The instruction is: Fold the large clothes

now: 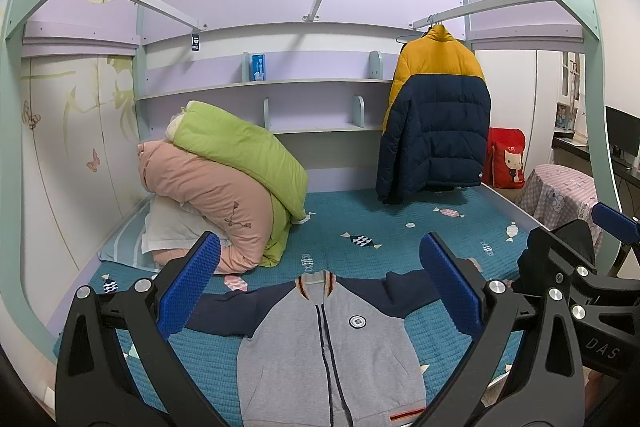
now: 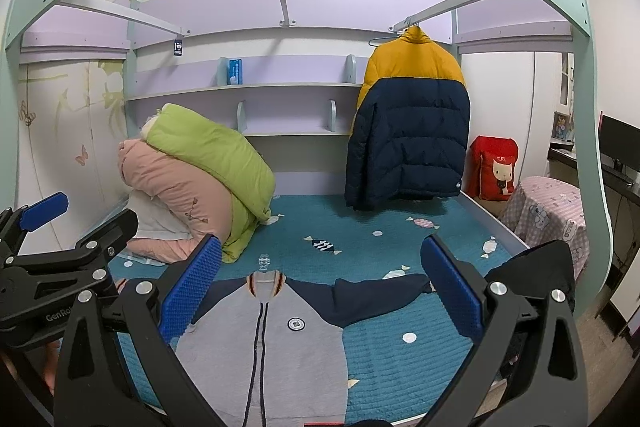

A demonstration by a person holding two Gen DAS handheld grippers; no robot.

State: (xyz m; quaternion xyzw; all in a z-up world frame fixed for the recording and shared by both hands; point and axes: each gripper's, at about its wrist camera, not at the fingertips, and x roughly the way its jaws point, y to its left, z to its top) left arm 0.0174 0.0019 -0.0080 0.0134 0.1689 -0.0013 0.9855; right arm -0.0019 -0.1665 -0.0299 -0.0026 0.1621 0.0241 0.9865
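Left wrist view showed the bed (image 1: pixel 400 223) carrying a jacket (image 1: pixel 332 351) spread flat, front up, sleeves out, ready for folding. Both the left gripper (image 1: pixel 320 283) and right gripper (image 2: pixel 322 285) hovered above it, jaws wide, holding nothing.

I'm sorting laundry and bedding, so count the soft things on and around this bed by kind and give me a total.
Jackets: 2, the grey jacket laid flat on the bed and the yellow and navy puffer jacket on a hanger.
Quilts: 2, the green quilt on top of the pink quilt.
Cushions: 1, the red cushion.
Total: 5
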